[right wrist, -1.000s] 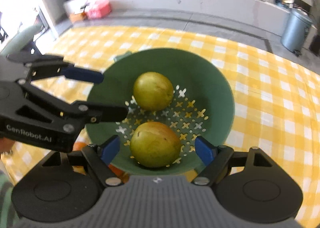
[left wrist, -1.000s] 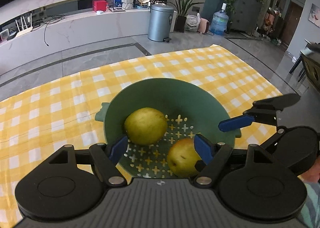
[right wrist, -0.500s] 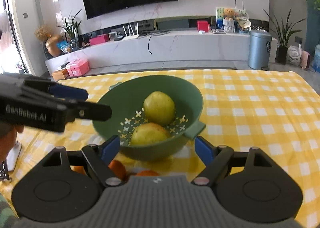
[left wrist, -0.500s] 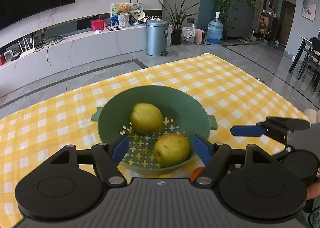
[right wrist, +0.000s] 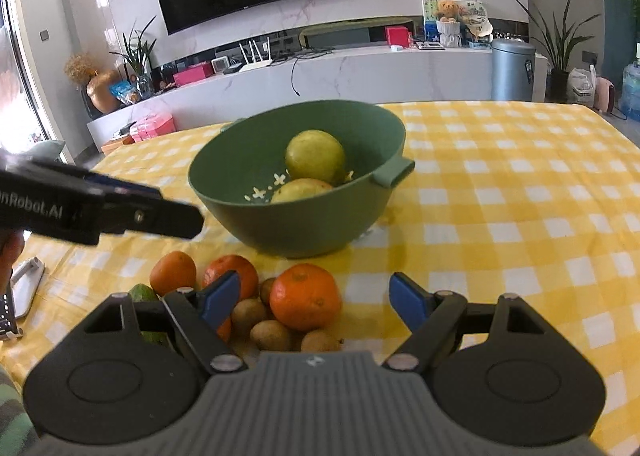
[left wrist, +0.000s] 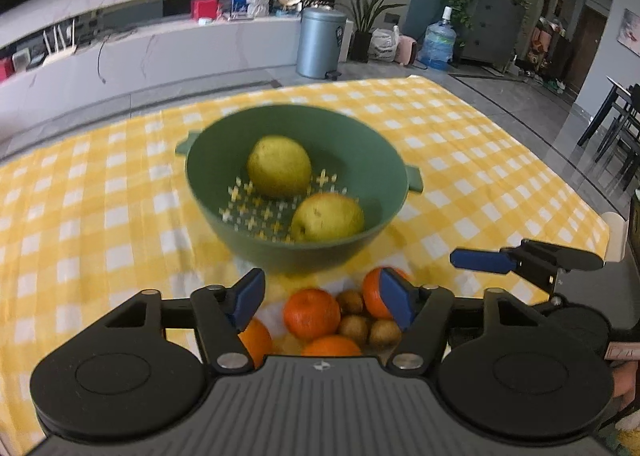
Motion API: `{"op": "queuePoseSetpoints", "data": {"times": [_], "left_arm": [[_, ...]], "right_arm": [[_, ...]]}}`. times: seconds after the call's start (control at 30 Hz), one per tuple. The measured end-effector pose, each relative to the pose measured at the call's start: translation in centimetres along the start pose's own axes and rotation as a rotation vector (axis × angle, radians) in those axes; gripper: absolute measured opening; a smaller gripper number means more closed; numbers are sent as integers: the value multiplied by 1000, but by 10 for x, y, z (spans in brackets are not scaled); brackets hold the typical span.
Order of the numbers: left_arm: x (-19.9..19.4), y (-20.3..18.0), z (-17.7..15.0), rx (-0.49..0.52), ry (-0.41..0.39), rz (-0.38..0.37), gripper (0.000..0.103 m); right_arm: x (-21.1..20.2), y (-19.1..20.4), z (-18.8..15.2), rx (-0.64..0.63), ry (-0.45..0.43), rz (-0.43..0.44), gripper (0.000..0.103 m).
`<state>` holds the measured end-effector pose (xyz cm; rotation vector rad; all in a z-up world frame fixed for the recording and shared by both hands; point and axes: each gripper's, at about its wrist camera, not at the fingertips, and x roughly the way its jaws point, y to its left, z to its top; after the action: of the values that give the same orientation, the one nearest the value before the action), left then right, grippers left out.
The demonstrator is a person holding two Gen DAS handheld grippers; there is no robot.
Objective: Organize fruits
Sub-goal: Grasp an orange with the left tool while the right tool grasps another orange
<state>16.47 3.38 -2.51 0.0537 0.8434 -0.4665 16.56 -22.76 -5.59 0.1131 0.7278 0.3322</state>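
Note:
A green colander bowl [left wrist: 224, 183] [right wrist: 304, 223] stands on the yellow checked cloth and holds two yellow-green pears [left wrist: 279, 165] [right wrist: 315, 155]. In front of it lies a pile of oranges [left wrist: 312, 312] [right wrist: 305, 296] and small brown kiwis [left wrist: 354, 328] [right wrist: 270, 334]; a green fruit [right wrist: 140, 293] lies at the pile's left. My left gripper [left wrist: 322, 298] is open and empty above the pile. My right gripper [right wrist: 314, 300] is open and empty, just above the pile's right side. Each gripper shows in the other's view, the right one [left wrist: 480, 260] and the left one [right wrist: 120, 207].
The yellow checked cloth [right wrist: 520, 215] covers the table. A white object [right wrist: 26, 284] lies at the table's left edge. The table's right edge [left wrist: 592, 211] drops to the floor. A grey bin [left wrist: 322, 41] and a TV counter stand beyond the table.
Both grippers have pulled back from over the bowl toward the near edge. The pile of oranges and kiwis has come into view under them. Both stay open.

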Motion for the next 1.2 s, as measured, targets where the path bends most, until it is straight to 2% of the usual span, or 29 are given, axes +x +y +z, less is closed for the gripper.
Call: {"op": "queuePoseSetpoints", "data": {"times": [0.07, 0.17, 0.3, 0.47, 0.53, 0.77, 1.2], "left_arm": [[1, 3, -5, -10, 13, -17, 73], [3, 7, -11, -1, 28, -37, 71], [9, 10, -17, 11, 61, -34, 66], [20, 6, -22, 30, 70, -28, 65], [25, 5, -24, 41, 73, -15, 64], [30, 9, -23, 28, 55, -40, 64], [45, 8, -22, 41, 69, -54, 61]], "right_arm": [[2, -2, -2, 6, 6, 5, 77], [5, -2, -4, 15, 25, 11, 70], [5, -2, -5, 5, 37, 26, 60], [10, -1, -6, -2, 53, 42, 52], [14, -4, -5, 26, 59, 53, 52], [28, -18, -3, 133, 82, 95, 51], [41, -25, -5, 197, 121, 116, 50]]}}
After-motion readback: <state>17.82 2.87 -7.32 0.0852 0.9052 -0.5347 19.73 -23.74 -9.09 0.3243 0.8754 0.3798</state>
